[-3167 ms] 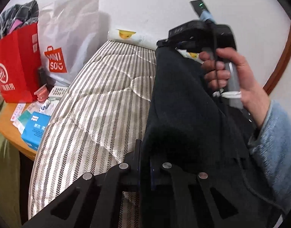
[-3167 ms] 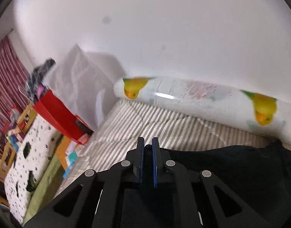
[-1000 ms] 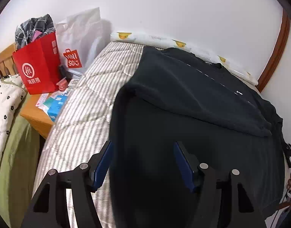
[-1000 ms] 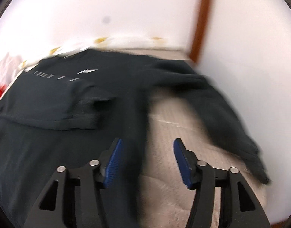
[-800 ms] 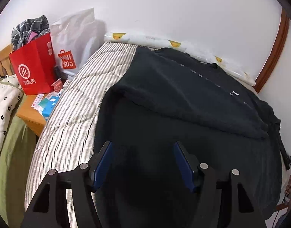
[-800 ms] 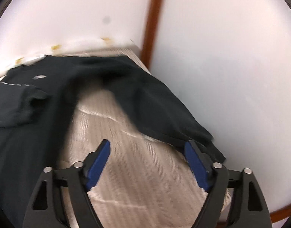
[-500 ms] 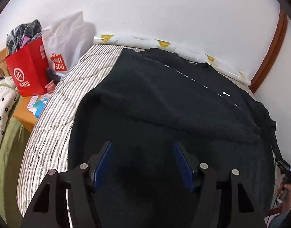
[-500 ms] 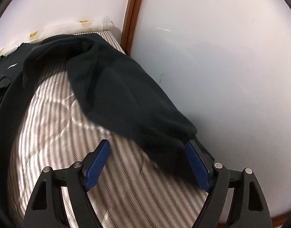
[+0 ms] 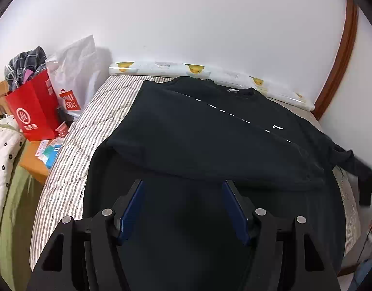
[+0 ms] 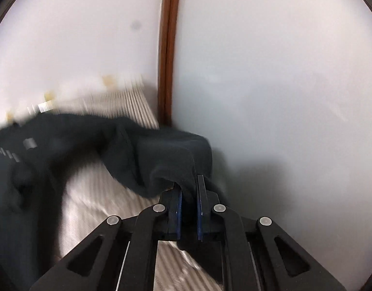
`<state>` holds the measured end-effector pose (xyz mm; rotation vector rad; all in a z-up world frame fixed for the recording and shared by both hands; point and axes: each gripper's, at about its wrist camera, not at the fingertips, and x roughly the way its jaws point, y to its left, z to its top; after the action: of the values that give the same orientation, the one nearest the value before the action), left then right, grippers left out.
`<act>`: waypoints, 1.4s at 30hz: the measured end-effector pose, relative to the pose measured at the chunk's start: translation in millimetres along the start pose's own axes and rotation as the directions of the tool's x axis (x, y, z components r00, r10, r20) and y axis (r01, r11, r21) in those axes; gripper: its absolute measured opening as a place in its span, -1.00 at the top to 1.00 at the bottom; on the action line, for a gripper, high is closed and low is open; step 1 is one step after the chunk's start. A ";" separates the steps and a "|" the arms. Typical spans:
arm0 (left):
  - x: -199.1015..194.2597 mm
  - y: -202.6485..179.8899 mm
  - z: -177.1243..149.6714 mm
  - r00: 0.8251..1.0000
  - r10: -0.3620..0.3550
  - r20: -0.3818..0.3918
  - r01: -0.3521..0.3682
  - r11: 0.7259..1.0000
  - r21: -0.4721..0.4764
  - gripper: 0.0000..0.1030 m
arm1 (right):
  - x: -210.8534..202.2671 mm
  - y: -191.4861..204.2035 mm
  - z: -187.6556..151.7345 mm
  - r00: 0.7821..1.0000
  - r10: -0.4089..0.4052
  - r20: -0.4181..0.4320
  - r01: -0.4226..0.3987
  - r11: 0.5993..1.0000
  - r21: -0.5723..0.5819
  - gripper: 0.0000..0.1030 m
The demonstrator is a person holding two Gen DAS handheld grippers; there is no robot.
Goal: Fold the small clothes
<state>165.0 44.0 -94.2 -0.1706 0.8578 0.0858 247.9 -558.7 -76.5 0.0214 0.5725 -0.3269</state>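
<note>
On the bed [image 9: 96, 111], black sweatshirt [image 9: 210, 131] lies with one sleeve folded across.

One black sweater [image 9: 210, 131], two shopping bags—one red [image 9: 33, 111], one white [image 9: 74, 82]—and one rolled mat [image 9: 210, 77].

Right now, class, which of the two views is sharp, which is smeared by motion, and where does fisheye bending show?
Left wrist view: sharp; the sweater and red bag are crisp, and the door frame bows. Right wrist view: motion blur smears the mattress and the sweater's far part, while the right gripper and the sleeve it pinches stay clearer.
</note>
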 end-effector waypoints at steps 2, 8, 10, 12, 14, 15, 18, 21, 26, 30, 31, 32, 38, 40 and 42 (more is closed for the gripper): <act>1.2 6.4 1.6 1.000 -0.019 0.000 0.019 1.000 0.010 -0.22 | -23.1 20.6 22.8 0.997 0.044 0.060 -0.043 0.999 -0.011 0.83; -3.6 39.5 12.9 0.999 -0.033 0.016 0.033 0.999 0.005 -0.23 | -86.8 130.3 67.6 0.945 0.288 0.154 -0.281 0.957 -0.069 0.83; -4.5 52.2 14.8 1.000 -0.020 0.014 0.020 1.000 0.013 -0.26 | -95.8 167.8 71.8 0.923 0.357 0.145 -0.346 0.933 -0.095 0.83; -2.3 65.8 16.1 1.000 -0.005 0.017 0.005 1.000 0.006 -0.27 | -101.2 204.2 71.4 0.897 0.425 0.123 -0.412 0.903 -0.122 0.82; 4.0 76.6 15.8 1.000 -0.011 0.010 0.012 1.000 -0.020 -0.27 | -104.5 248.6 64.1 0.861 0.502 0.082 -0.484 0.858 -0.170 0.82; 7.3 80.4 15.0 1.000 -0.018 0.005 0.018 0.999 -0.034 -0.27 | -105.2 266.8 58.3 0.848 0.526 0.062 -0.508 0.841 -0.184 0.82; 17.6 86.3 11.2 0.999 -0.040 -0.014 0.039 0.997 -0.071 -0.27 | -102.8 313.3 29.9 0.826 0.563 -0.015 -0.554 0.806 -0.209 0.81; 23.1 85.5 5.3 0.998 -0.059 -0.036 0.056 0.996 -0.075 -0.27 | -78.4 343.7 -1.9 0.834 0.540 -0.113 -0.551 0.808 -0.207 0.77; 24.0 73.0 -1.4 0.996 -0.066 -0.053 0.065 0.997 -0.030 -0.28 | -35.9 340.0 -44.0 0.777 0.556 -0.295 -0.602 0.794 -0.091 0.10; 30.6 49.0 1.3 0.995 -0.081 -0.065 0.082 0.997 0.014 -0.28 | -49.7 298.5 -64.1 0.801 0.535 -0.268 -0.577 0.810 -0.107 -0.41; 32.5 41.5 2.6 0.994 -0.091 -0.064 0.093 0.995 0.023 -0.28 | -53.9 285.9 -65.7 0.805 0.532 -0.262 -0.572 0.813 -0.109 -0.52; 35.6 29.9 4.3 0.992 -0.108 -0.066 0.111 0.993 0.033 -0.28 | -57.1 278.1 -67.4 0.808 0.529 -0.258 -0.568 0.816 -0.108 -0.55; 48.9 -41.1 14.0 0.980 -0.180 -0.084 0.188 0.976 0.114 -0.28 | -70.6 202.1 -73.8 0.856 0.478 -0.198 -0.501 0.861 -0.086 -0.55; 52.3 -64.4 14.9 0.978 -0.188 -0.095 0.201 0.967 0.154 -0.28 | -68.1 175.1 -78.2 0.861 0.474 -0.185 -0.488 0.872 -0.037 -0.55; 57.3 -95.6 13.5 0.973 -0.204 -0.110 0.223 0.952 0.211 -0.28 | -65.7 153.7 -82.4 0.866 0.467 -0.178 -0.475 0.880 0.000 -0.55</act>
<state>226.2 -47.2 -118.0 -0.0565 0.9243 -0.2219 200.0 -384.3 -121.4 0.1469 0.7259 0.1695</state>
